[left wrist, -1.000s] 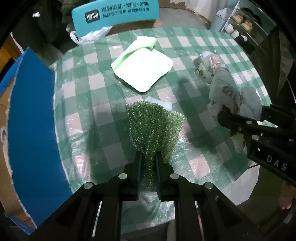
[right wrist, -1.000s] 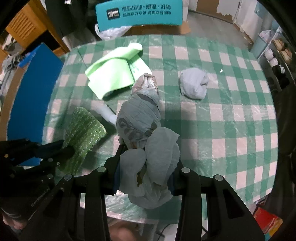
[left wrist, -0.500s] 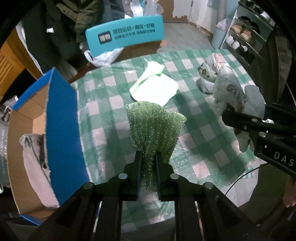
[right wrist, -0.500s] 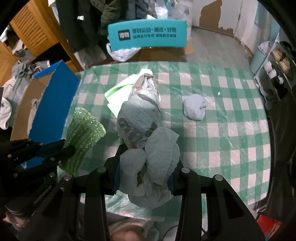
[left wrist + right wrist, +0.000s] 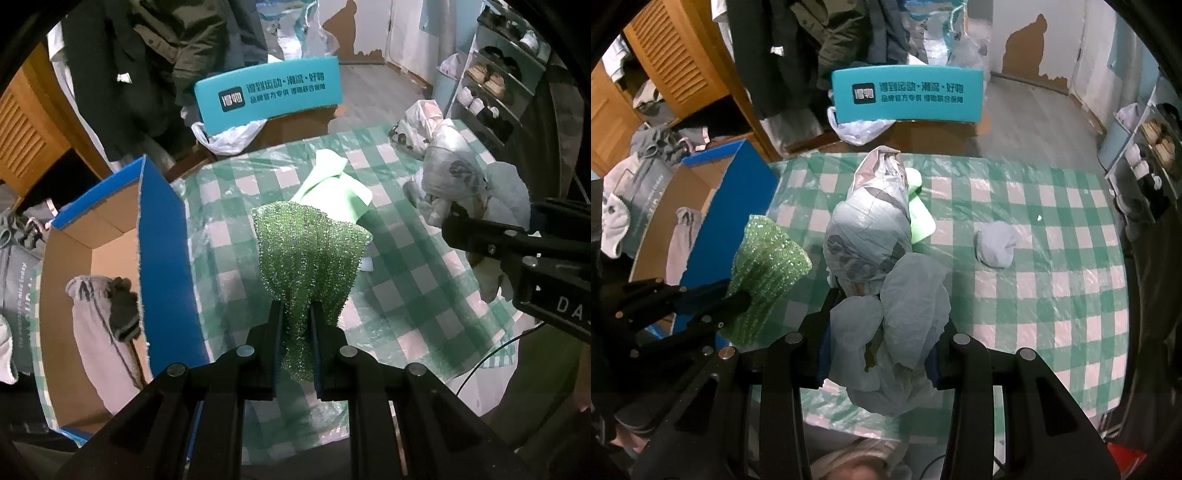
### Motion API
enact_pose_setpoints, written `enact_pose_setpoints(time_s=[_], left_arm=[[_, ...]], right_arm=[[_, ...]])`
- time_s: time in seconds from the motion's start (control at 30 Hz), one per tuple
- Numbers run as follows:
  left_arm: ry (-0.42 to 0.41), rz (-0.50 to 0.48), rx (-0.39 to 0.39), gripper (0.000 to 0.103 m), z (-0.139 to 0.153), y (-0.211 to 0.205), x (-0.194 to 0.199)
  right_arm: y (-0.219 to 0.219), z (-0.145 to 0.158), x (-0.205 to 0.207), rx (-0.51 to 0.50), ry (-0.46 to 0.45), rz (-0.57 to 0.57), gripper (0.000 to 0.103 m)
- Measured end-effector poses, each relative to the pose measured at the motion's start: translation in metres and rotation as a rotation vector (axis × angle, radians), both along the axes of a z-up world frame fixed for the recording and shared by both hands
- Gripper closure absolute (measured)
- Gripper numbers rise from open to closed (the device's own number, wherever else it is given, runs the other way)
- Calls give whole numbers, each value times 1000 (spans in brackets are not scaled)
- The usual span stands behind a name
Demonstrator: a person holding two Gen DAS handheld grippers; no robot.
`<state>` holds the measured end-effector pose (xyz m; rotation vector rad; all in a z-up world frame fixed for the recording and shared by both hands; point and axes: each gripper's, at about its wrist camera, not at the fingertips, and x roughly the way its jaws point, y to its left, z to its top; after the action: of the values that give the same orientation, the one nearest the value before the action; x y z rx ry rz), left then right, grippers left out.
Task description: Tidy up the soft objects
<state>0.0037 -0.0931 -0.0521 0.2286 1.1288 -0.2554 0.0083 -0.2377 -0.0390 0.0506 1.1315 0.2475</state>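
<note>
My left gripper (image 5: 296, 325) is shut on a sparkly green cloth (image 5: 310, 254) and holds it high above the checked table (image 5: 424, 295). It also shows in the right wrist view (image 5: 764, 266). My right gripper (image 5: 875, 347) is shut on a bundle of grey plastic bags (image 5: 871, 236), lifted above the table; the bundle shows in the left wrist view (image 5: 454, 173). A light green cloth (image 5: 332, 181) and a small grey cloth ball (image 5: 995, 247) lie on the table.
An open cardboard box with a blue flap (image 5: 162, 258) stands left of the table, holding grey garments (image 5: 96, 310). A teal chair back (image 5: 269, 92) is at the far edge. A shoe shelf (image 5: 491, 81) stands at the right.
Both grippers have risen well above the table with their loads. The box at the left has come into view.
</note>
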Motion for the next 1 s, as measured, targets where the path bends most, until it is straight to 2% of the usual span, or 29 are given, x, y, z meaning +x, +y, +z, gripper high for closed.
enact_pose_setpoints(time_s=[0.4, 1.0], left_arm=[[-54, 24, 5, 90, 20, 24, -8], [-91, 135, -28, 90, 34, 87, -8]], right_arm=[[26, 17, 1, 13, -32, 53, 64], [92, 28, 13, 25, -43, 148, 64]])
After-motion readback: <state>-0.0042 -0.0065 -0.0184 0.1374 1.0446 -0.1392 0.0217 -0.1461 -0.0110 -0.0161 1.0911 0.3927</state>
